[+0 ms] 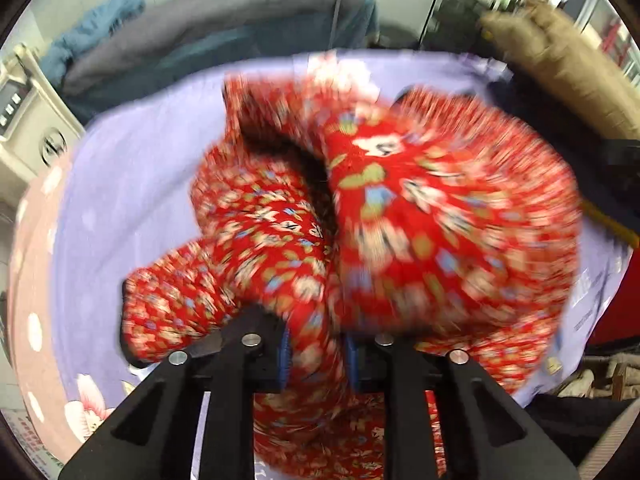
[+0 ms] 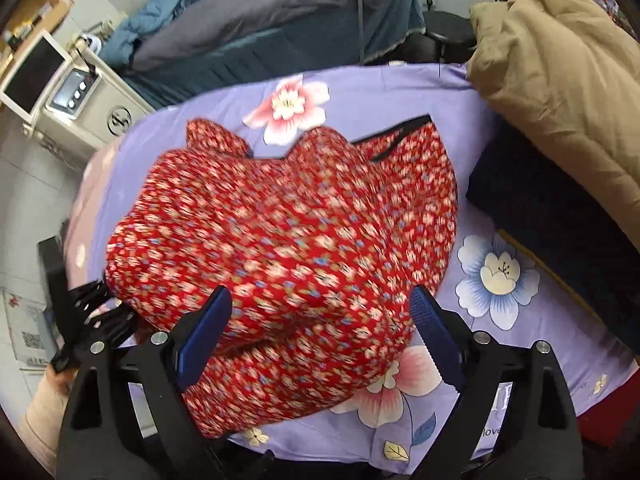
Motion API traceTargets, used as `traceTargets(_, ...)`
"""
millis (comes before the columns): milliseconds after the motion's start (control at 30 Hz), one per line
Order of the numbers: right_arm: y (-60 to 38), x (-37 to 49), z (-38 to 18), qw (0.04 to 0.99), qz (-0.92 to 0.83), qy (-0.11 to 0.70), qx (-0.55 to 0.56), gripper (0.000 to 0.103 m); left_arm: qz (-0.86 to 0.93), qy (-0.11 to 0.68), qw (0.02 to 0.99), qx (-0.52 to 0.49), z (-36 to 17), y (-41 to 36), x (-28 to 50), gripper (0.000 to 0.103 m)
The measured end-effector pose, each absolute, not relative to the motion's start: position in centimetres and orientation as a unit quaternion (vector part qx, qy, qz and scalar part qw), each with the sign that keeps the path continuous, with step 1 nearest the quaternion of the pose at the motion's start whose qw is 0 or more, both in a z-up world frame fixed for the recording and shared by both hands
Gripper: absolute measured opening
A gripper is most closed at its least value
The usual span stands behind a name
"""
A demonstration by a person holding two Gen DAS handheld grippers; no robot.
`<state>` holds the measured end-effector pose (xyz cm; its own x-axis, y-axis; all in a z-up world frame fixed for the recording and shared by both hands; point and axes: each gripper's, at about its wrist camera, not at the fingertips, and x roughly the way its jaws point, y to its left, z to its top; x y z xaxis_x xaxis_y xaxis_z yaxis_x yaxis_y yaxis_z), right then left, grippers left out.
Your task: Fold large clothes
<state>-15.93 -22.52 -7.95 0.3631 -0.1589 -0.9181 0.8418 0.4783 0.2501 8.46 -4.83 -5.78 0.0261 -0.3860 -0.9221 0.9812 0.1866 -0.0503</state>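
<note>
— While the left tool (image 1: 316,354) had its blue pads pinched on a bunch of the red floral garment (image 1: 400,208), the right tool (image 2: 320,336) hung over it with fingers spread wide, gripping nothing.

— So mid-fold?

— I'd say so; one side looked to be getting carried across. Next it needed laying flat and the right tool taking an edge.

— And the garment itself?

— Thick, padded-looking, dark-lined, heaped in puffy lobes on the lilac flowered bed sheet (image 2: 500,216), beside a tan quilt (image 2: 560,80).
</note>
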Motion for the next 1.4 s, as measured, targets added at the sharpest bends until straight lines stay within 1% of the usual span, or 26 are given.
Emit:
traceTargets(67, -23.0, -14.9, -7.3, 0.743, -0.323, 0.445, 0.381, 0.089, -0.548, 0.429, 0.647, 0.312, -3.0, -3.9, 7.4, 0.014)
traceTargets(133, -23.2, -13.1, -6.7, 0.753, -0.303, 0.443, 0.381, 0.089, -0.561, 0.43, 0.64, 0.3, -1.6, -3.0, 6.2, 0.014)
traceTargets(300, -23.0, -6.0, -7.0, 0.761, -0.202, 0.447, 0.423, 0.09, -0.562, 0.405, 0.633, 0.346, -2.2, -2.2, 2.5, 0.014)
traceTargets(367, -22.5, -1.6, -8.8, 0.737, -0.168, 0.494, 0.43, 0.091, -0.567, 0.411, 0.63, 0.337, -1.8, -2.1, 1.6, 0.014)
traceTargets(467, -21.1, 2.9, -12.2, 0.709, -0.181, 0.579, 0.36, 0.09, -0.566, 0.418, 0.631, 0.328, -1.6, -1.8, 2.0, 0.014)
traceTargets(533, -20.1, 3.3, -14.3, 0.696, -0.191, 0.605, 0.338, 0.062, -0.554, 0.421, 0.639, 0.327, -2.0, -2.0, 2.7, 0.014)
traceTargets(567, -19.8, 2.8, -14.6, 0.701, -0.182, 0.596, 0.347, 0.056, -0.549, 0.425, 0.641, 0.326, -2.3, -2.0, 3.1, 0.014)
traceTargets(600, -19.5, 2.2, -14.5, 0.713, -0.173, 0.585, 0.346, 0.047, -0.546, 0.434, 0.64, 0.322, -2.6, -1.9, 3.6, 0.014)
traceTargets(633, -19.3, 1.6, -14.4, 0.721, -0.169, 0.578, 0.342, 0.043, -0.542, 0.449, 0.637, 0.314, -3.1, -2.0, 4.2, 0.027)
traceTargets(667, -19.5, 0.7, -14.0, 0.729, -0.164, 0.568, 0.345, 0.035, -0.539, 0.462, 0.636, 0.303, -3.4, -1.7, 4.4, 0.039)
traceTargets(700, -20.0, -0.2, -13.5, 0.734, -0.162, 0.555, 0.356, 0.025, -0.534, 0.473, 0.637, 0.294, -4.1, -2.2, 4.9, 0.063)
traceTargets(733, -20.4, -0.8, -13.1, 0.737, -0.164, 0.547, 0.362, 0.022, -0.531, 0.473, 0.64, 0.291, -4.3, -2.0, 4.9, 0.077)
traceTargets(767, -20.9, -1.7, -12.4, 0.742, -0.17, 0.537, 0.364, 0.019, -0.525, 0.467, 0.648, 0.293, -4.6, -2.5, 4.9, 0.078)
traceTargets(800, -21.5, -2.7, -11.0, 0.753, -0.183, 0.523, 0.355, 0.018, -0.523, 0.457, 0.653, 0.303, -4.8, -3.3, 4.9, 0.078)
traceTargets(867, -22.1, -3.7, -8.7, 0.768, -0.196, 0.503, 0.343, 0.017, -0.519, 0.436, 0.658, 0.329, -5.4, -4.7, 4.8, 0.076)
traceTargets(900, -22.5, -4.7, -7.3, 0.778, -0.202, 0.487, 0.342, 0.017, -0.514, 0.422, 0.663, 0.344, -5.8, -5.5, 4.8, 0.055)
traceTargets(933, -22.9, -5.1, -6.4, 0.785, -0.207, 0.474, 0.34, 0.016, -0.497, 0.403, 0.671, 0.375, -6.2, -6.7, 5.0, 0.019)
traceTargets(967, -23.0, -5.7, -5.5, 0.79, -0.211, 0.466, 0.338, 0.016, -0.491, 0.402, 0.671, 0.383, -6.3, -7.6, 5.4, 0.013)
traceTargets(1033, -23.6, -6.8, -3.3, 0.801, -0.217, 0.446, 0.336, 0.015, -0.499, 0.412, 0.675, 0.355, -5.1, -9.0, 7.0, 0.012)
traceTargets(1100, -24.0, -7.4, -0.8, 0.817, -0.217, 0.416, 0.336, 0.014, -0.499, 0.397, 0.696, 0.331, -2.7, -10.5, 8.7, 0.012)
traceTargets(1167, -24.9, -8.0, 3.3, 0.84, -0.224, 0.37, 0.326, 0.014, -0.512, 0.366, 0.72, 0.293, 1.6, -12.5, 10.4, 0.011)
traceTargets(1233, -25.8, -9.2, 7.3, 0.858, -0.223, 0.319, 0.335, 0.014, -0.529, 0.331, 0.74, 0.249, 7.3, -14.9, 11.8, 0.011)
traceTargets(1267, -26.2, -9.8, 9.4, 0.867, -0.226, 0.297, 0.331, 0.014, -0.533, 0.315, 0.747, 0.241, 9.0, -15.6, 12.0, 0.011)
traceTargets(1300, -26.6, -10.2, 11.5, 0.875, -0.231, 0.274, 0.325, 0.014, -0.537, 0.272, 0.767, 0.225, 13.0, -16.7, 12.1, 0.011)
traceTargets(1367, -27.3, -11.5, 16.1, 0.895, -0.235, 0.214, 0.314, 0.014, -0.545, 0.231, 0.783, 0.192, 18.2, -17.8, 12.5, 0.011)
traceTargets(1400, -27.4, -12.2, 18.1, 0.902, -0.235, 0.188, 0.309, 0.014, -0.562, 0.215, 0.783, 0.157, 21.9, -18.1, 13.0, 0.011)
